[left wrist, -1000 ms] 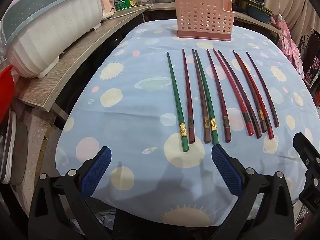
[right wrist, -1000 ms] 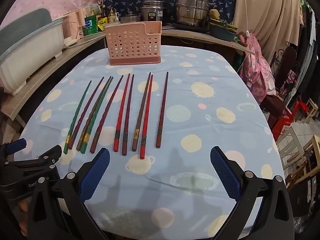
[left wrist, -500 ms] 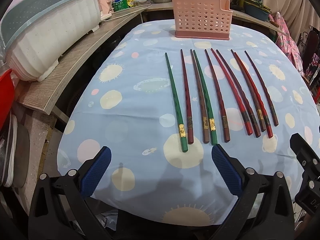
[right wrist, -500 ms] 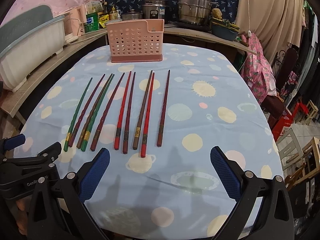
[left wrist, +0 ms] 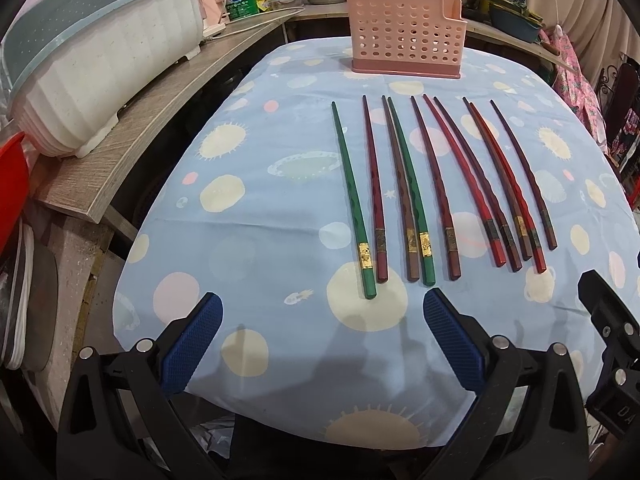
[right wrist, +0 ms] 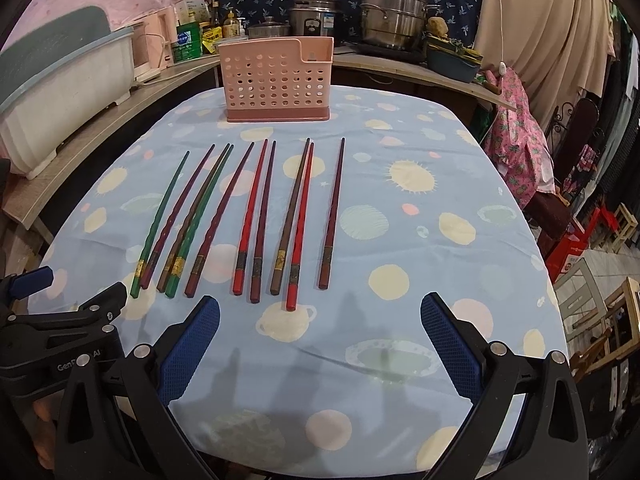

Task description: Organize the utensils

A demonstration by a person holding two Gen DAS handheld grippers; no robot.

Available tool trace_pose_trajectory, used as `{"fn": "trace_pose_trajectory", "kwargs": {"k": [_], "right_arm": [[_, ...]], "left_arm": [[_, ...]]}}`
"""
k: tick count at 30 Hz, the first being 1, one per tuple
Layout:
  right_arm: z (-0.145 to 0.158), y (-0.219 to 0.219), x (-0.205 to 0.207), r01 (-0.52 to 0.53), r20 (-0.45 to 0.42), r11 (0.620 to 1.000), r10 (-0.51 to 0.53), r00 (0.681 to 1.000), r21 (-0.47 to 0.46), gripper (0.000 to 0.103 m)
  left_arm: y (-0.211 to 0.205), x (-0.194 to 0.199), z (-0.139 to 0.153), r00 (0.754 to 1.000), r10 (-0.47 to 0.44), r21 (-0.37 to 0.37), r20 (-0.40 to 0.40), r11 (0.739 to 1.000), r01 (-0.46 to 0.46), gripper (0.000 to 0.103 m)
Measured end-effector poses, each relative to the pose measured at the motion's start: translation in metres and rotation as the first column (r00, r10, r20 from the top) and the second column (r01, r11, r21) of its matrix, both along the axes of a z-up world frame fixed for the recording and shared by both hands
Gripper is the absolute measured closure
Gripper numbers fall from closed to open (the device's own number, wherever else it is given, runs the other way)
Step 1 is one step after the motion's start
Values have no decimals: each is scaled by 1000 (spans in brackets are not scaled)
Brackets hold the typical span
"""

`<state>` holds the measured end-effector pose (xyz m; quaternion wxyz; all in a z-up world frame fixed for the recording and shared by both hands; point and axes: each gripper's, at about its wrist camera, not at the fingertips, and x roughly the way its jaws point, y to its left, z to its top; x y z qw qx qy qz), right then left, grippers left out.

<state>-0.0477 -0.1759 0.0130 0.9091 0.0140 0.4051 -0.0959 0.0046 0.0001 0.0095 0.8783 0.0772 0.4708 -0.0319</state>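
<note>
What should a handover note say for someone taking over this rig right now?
Left gripper: open, empty, hovering at the table's near edge in front of the green chopsticks.
Right gripper: open, empty, near the table's edge in front of the red chopsticks.
Chopsticks: ten lie side by side on the blue tablecloth, thick ends towards the grippers; two green, the others red, maroon or brown.
Pink perforated holder: upright at the far end of the table; nothing shows above its rim.
Done: nothing picked up.
Left: all ten chopsticks, presumably into the holder.
</note>
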Motion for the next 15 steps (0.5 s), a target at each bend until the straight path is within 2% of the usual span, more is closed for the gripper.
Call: {"fn": "trace_pose_trajectory", "kwargs": {"k": [15], "right_arm": [[0, 1, -6, 8, -4, 1000, -8, 1000, 13, 7]], "left_arm": [[1, -4, 1, 1000, -1, -2, 4, 1000, 1, 7]]}}
